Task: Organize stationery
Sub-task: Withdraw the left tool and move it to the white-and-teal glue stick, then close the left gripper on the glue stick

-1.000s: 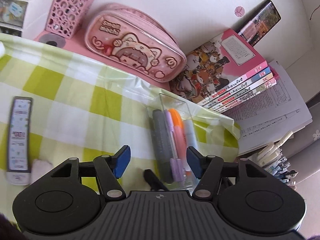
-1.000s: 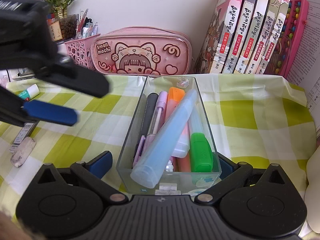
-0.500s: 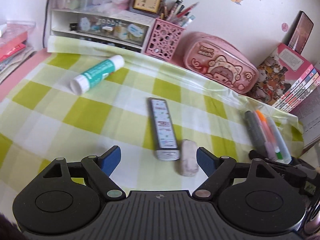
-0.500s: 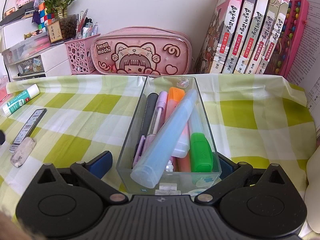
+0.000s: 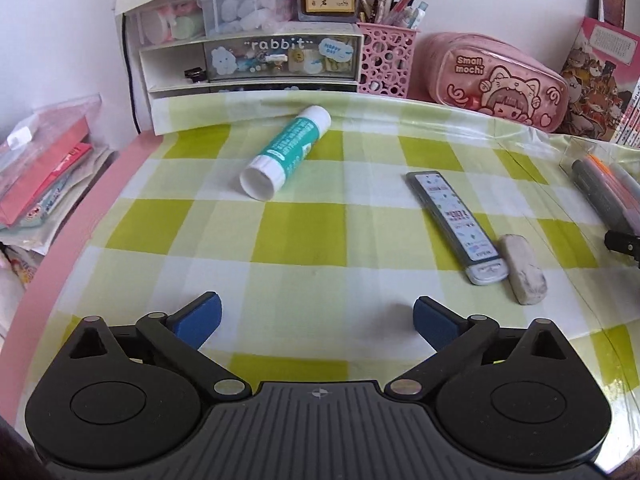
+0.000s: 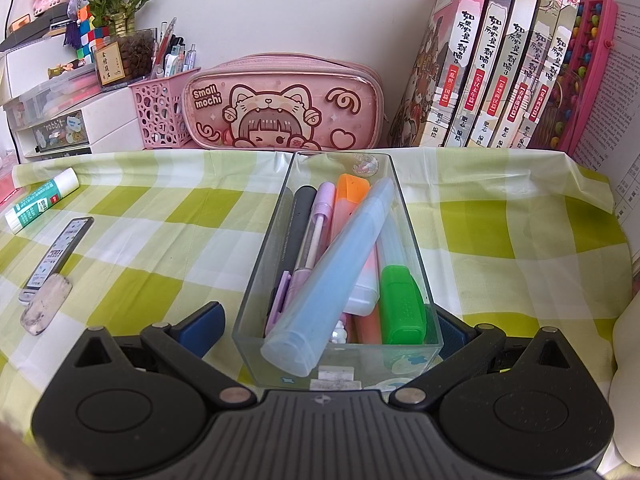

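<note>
A clear plastic box [image 6: 416, 240] of pens and highlighters stands on the green checked cloth. My right gripper [image 6: 332, 320] is open, one finger on each side of the box's near end. My left gripper [image 5: 316, 316] is open and empty above the cloth. Ahead of it lie a teal and white glue stick [image 5: 286, 152], a flat lead-refill case [image 5: 456, 226] and a grey eraser [image 5: 523, 274] beside the case. The glue stick [image 6: 40, 204], case [image 6: 56, 258] and eraser [image 6: 46, 308] also show at the left of the right wrist view.
At the back stand a white drawer unit [image 5: 248, 60], a pink mesh pen holder [image 5: 386, 58], a pink cat pencil case [image 6: 284, 114] and a row of books [image 6: 500, 60]. A stack of papers [image 5: 44, 184] lies off the pink desk edge at left.
My left gripper has swung left, away from the clear box, and now faces the glue stick, case and eraser with its jaws wider. The right gripper has not moved.
</note>
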